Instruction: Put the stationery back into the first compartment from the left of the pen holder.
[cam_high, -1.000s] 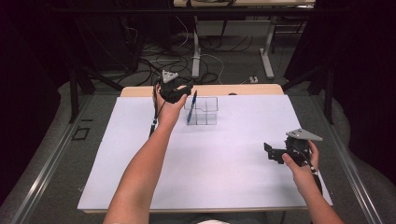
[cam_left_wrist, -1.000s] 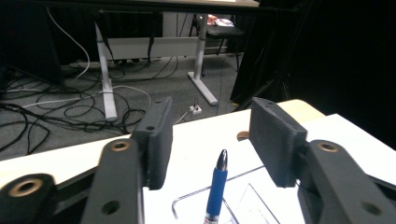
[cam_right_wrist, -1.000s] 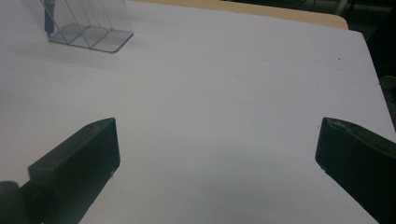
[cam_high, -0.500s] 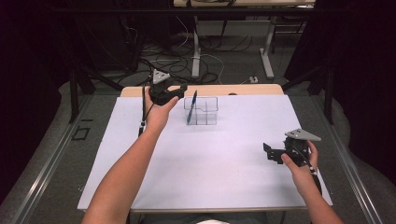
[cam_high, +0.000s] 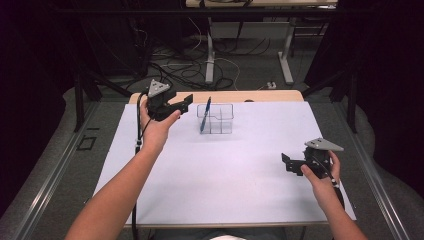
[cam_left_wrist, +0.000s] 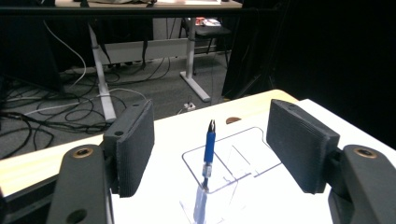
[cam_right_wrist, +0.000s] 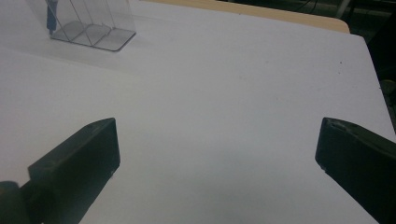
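Blue pen (cam_left_wrist: 209, 148) stands tilted in the left compartment of the clear holder (cam_high: 216, 118), far side of the bench (cam_high: 220, 185). My left gripper (cam_high: 176, 105) is off it; jaws just been opening, nothing between them. Best to back away level, clear of the pen top. Since a second ago it has drawn left. Right gripper (cam_high: 289, 163) rests wide open, empty.

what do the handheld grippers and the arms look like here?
Both grippers are black, each with two blocky jaws with flat pads. The left gripper and the right gripper each carry a grey three-cornered plate on top. A black cable trails from the left one. The person's forearms are bare, no sleeves or gloves.
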